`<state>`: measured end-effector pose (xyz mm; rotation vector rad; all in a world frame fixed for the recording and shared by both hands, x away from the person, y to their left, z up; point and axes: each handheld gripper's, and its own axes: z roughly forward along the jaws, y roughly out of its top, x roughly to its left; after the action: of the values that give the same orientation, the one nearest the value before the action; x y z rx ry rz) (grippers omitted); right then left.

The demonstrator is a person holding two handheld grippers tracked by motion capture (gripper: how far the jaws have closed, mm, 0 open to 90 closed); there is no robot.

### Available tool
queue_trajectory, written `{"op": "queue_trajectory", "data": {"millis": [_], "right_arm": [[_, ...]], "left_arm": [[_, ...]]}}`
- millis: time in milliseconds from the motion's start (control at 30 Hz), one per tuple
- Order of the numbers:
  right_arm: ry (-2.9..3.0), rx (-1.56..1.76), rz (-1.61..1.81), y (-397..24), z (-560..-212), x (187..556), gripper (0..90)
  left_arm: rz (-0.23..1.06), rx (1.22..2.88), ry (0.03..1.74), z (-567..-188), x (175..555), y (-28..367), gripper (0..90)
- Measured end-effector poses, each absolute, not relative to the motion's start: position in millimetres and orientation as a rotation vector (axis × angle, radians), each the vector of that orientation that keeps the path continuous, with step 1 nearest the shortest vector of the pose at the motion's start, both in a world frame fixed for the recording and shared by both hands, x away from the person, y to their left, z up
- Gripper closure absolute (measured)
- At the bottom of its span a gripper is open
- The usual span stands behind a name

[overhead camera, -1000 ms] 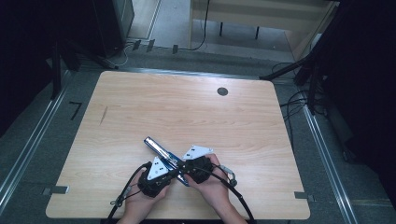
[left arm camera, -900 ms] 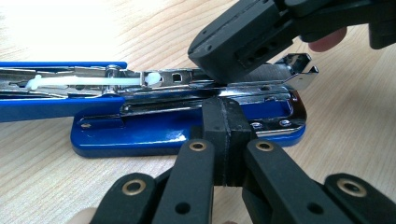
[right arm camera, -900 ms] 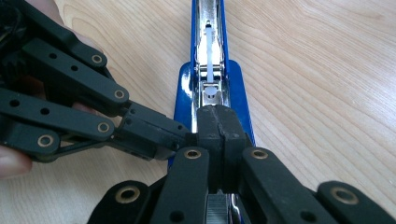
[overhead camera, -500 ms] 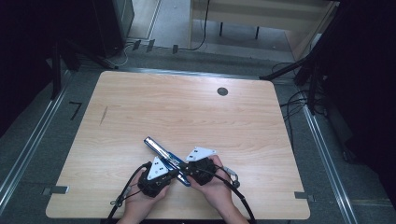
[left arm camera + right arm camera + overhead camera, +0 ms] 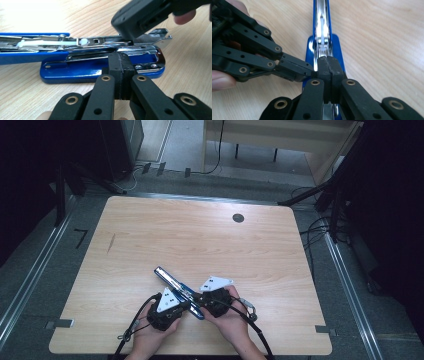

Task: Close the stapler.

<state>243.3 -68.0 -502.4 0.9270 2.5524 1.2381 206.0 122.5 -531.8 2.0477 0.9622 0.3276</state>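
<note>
A blue stapler (image 5: pixel 175 285) lies opened out flat on the wooden table (image 5: pixel 200 245), its chrome magazine (image 5: pixel 82 42) facing up. My left gripper (image 5: pixel 121 65) is shut, pads together with nothing between them, its tip against the side of the stapler's blue base (image 5: pixel 75 72) near the hinge. My right gripper (image 5: pixel 328 65) is shut too and rests over the hinge end of the stapler (image 5: pixel 322 32). In the left gripper view the right gripper (image 5: pixel 140 18) presses down on the metal rear. In the high view both hands hold the grippers tip to tip at the table's near edge.
A round black grommet (image 5: pixel 238 218) sits near the table's far edge, and a dark mark (image 5: pixel 111 242) at its left. Cables (image 5: pixel 135 325) trail from both grippers over the front edge. A light desk (image 5: pixel 280 135) stands beyond the table.
</note>
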Motion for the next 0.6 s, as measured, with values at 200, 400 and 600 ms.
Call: {"op": "queue_trajectory", "data": {"millis": [200, 400, 600], "right_arm": [[2.541, 0.901, 1.257, -56.4, -493.8, 249.7, 90.0], [2.528, 0.892, 1.280, -44.8, -487.0, 257.4, 90.0], [2.529, 0.890, 1.297, -33.2, -483.8, 265.7, 90.0]], "left_arm": [[0.381, 2.041, 1.005, -527.9, 211.3, 135.4, 90.0], [0.393, 1.988, 1.086, -524.9, 221.8, 161.5, 90.0], [0.404, 1.955, 1.157, -526.8, 231.6, 182.3, 90.0]]}}
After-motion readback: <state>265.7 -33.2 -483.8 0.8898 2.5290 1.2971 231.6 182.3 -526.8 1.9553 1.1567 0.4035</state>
